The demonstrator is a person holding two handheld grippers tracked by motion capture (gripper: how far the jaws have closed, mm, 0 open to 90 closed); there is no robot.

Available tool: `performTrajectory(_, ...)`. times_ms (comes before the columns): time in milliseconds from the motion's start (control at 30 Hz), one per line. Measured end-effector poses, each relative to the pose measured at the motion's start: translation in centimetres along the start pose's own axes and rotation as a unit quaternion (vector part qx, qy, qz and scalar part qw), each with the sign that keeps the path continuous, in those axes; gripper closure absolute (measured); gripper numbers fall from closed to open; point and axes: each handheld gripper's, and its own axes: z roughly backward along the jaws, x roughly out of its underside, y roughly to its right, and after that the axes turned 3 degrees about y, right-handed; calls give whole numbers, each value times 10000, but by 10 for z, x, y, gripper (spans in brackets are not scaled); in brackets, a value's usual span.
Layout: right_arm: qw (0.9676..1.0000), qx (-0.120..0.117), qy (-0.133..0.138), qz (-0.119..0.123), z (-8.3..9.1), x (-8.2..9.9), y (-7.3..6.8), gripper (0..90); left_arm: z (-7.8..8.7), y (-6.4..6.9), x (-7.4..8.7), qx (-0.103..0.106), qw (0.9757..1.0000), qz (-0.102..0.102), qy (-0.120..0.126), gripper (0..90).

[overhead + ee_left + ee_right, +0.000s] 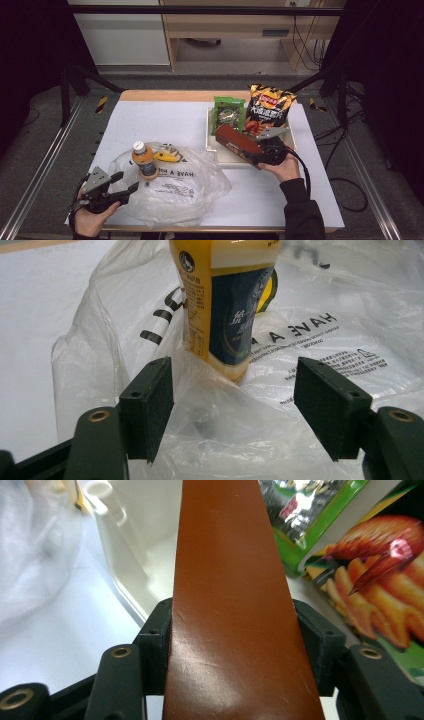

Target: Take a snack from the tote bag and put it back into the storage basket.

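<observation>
My right gripper (255,152) is shut on a long reddish-brown box (236,141), held slanted over the front rim of a white tray (211,136). In the right gripper view the box (235,595) runs up between both jaws. An orange juice bottle (144,160) with a dark label stands upright on a clear plastic bag (185,187). My left gripper (123,182) is open at the bag's near left edge, jaws pointing at the bottle. In the left gripper view the bottle (225,305) stands just beyond the open jaws, with bag film (225,430) between them.
A green snack packet (229,114) and an orange-black crisp bag (267,107) lean in the tray. A yellow item (167,156) lies in the bag behind the bottle. White table surface (150,117) stretches at the far left; metal frame rails flank the table.
</observation>
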Motion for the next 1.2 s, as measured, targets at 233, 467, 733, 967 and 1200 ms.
performTrajectory(233, 9997, -57, -224, -18, -15, 3, 2, 434, -1, 0, 2, 18, 10000, -21, -56, 321)
performTrajectory(467, 9997, 2, -234, -72, -18, 5, 5, 424, -1, 1, 3, 31, 10000, -31, -57, 321)
performTrajectory(733, 9998, 200, -37, -61, -11, 1, 2, 342, -1, 1, 3, 32, 10000, -34, -41, 321)
performTrajectory(967, 9981, 264, 533, -128, 14, -5, -11, 447, 0, 2, 3, 39, 10000, -28, -37, 323)
performTrajectory(1200, 9962, 295, 746, -334, 34, 3, -25, 724, 0, 2, 3, 37, 10000, -15, -20, 327)
